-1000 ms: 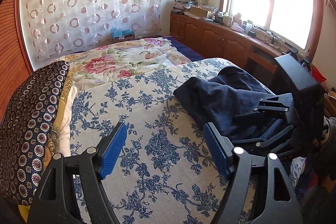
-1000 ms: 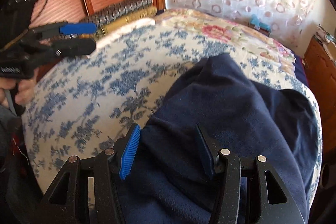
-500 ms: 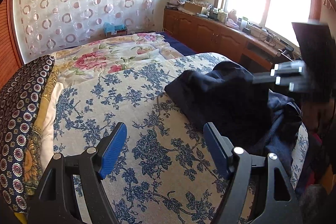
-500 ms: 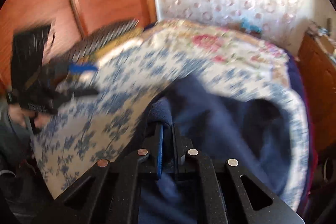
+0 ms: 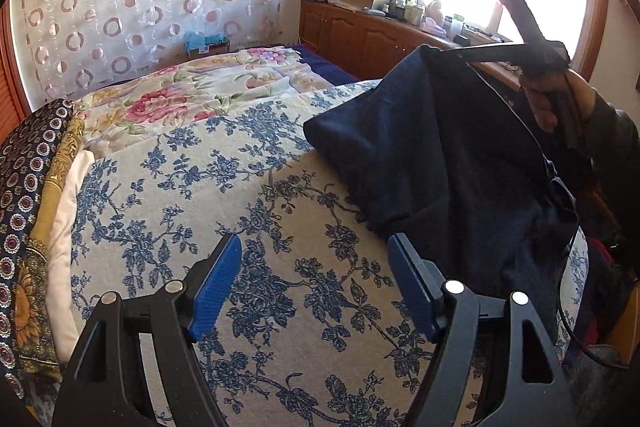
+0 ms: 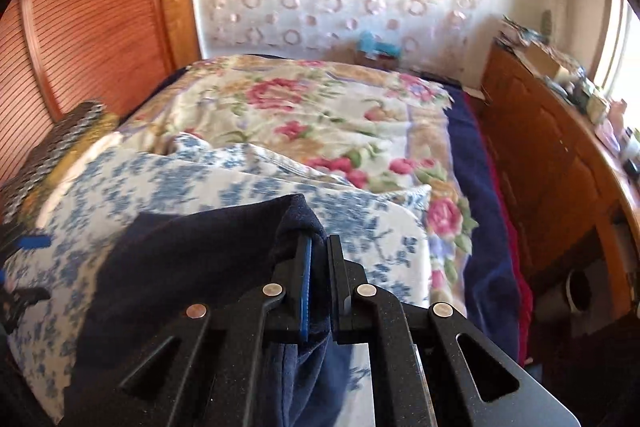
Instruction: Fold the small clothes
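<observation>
**Single-point lift with the other claw idle**

I had the right gripper (image 6: 318,267) pressed together on a bunched fold of the navy garment (image 5: 432,163), its edge pinched between the pads. In the left wrist view the cloth rose to a peak at that pinch on the right and draped down from there, its lower part lying on the blue floral cover (image 5: 224,195) of the bed. The left gripper (image 5: 316,287) hovered over the near part of the cover with its pads spread and nothing between them, the garment's near edge just to the right of its right finger.

What worried me was the grip itself. I judged that I held a thick wad rather than a clean hem or corner, so the cloth could creep out under its own weight, or several layers could come up together and hide the true edge. Hanging from one point, the garment could twist and settle back crumpled. Its right side already trailed toward the bed's right edge, where it could slide off. Reaching in with the left claw, I might also have nipped the cover along with the garment.
</observation>
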Demonstrator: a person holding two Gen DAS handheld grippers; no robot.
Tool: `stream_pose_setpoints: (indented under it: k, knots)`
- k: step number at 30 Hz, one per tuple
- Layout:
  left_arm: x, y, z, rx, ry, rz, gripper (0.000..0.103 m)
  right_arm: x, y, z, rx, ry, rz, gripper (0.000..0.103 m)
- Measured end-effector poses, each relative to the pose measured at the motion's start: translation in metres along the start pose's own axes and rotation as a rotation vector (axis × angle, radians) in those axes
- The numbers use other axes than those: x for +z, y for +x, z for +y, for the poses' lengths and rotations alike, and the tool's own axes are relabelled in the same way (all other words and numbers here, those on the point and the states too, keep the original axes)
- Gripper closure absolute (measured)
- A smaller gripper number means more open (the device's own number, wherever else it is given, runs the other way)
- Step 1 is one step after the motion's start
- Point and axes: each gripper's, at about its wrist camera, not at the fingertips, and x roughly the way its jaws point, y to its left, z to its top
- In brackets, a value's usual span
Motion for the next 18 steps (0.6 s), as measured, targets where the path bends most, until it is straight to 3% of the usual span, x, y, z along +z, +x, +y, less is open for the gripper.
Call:
stream_pose_setpoints:
  k: [2,4,6,18]
  knots:
    - [0.0,0.002,-0.003,-0.001,0.004,0.007,0.027,0.002,0.012,0.001,-0.023,0.016,0.036,0.096]
    - [0.001,0.002,-0.005,0.001,0.008,0.01,0.027,0.007,0.015,0.002,-0.069,0.027,0.057,0.078]
    - [0.0,0.002,-0.007,-0.001,0.008,0.009,0.027,0.009,0.012,-0.001,-0.051,0.048,0.047,0.07]
    - [0.001,-0.006,-0.028,0.013,0.012,-0.016,0.027,-0.035,-0.073,0.007,0.026,0.046,-0.06,0.07]
